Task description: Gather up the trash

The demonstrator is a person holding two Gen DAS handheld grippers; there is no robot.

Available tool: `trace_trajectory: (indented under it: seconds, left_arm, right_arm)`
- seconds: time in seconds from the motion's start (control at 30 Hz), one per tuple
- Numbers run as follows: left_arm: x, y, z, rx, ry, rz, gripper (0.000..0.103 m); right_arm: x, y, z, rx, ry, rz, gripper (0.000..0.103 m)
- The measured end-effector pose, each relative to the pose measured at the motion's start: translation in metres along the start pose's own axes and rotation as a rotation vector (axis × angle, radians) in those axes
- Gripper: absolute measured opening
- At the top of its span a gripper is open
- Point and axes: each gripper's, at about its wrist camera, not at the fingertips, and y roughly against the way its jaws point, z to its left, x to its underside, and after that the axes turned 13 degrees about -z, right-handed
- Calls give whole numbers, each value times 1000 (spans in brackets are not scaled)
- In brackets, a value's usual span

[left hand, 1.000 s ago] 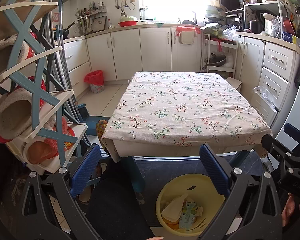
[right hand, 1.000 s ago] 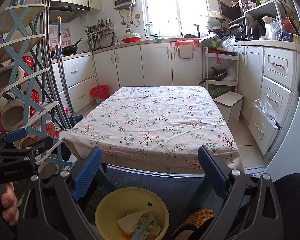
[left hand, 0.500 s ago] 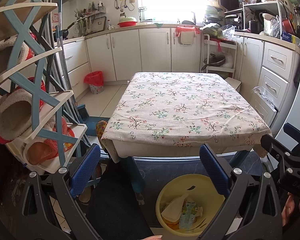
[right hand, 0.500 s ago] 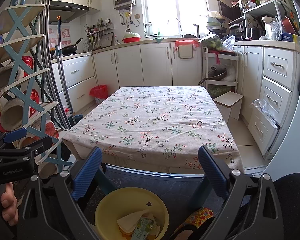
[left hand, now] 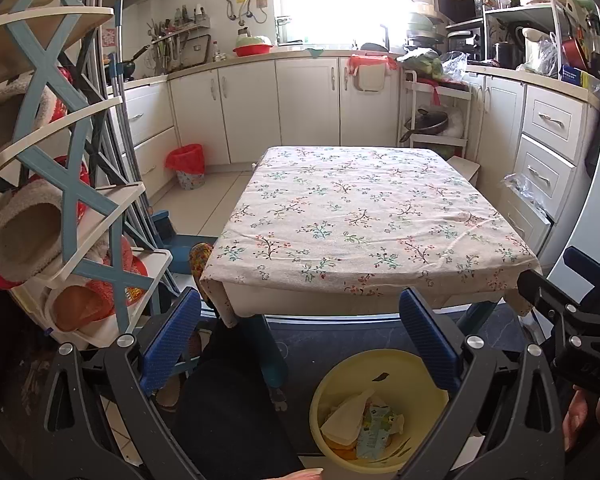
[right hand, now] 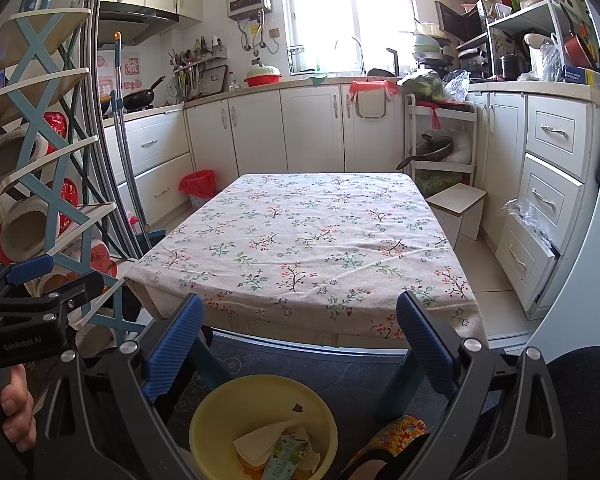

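Both the left gripper [left hand: 300,344] and the right gripper [right hand: 298,344] hang with jaws apart and empty above the yellow bin [right hand: 220,412], which stands on the floor below the table's [right hand: 300,240] near edge and holds the trash [right hand: 276,448]. A careless swing could tip the light bin and spill it.

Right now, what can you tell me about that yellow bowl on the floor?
The bowl is round, pale yellow and looks like plastic. It stands upright on a dark mat, just in front of the table and partly under its near edge. Inside lie crumpled trash: white paper, a green-printed carton and something orange underneath. A small dark scrap sticks to its inner wall. Both tongs are open, holding nothing and not touching it.
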Motion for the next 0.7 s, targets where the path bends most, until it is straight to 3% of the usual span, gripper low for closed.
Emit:
trace_trajectory:
  seconds: [0.7]
  left_arm:
    - [-1,2,-1,5,-2,-7,95]
  right_arm:
    - [0,0,0,0,1,0,93]
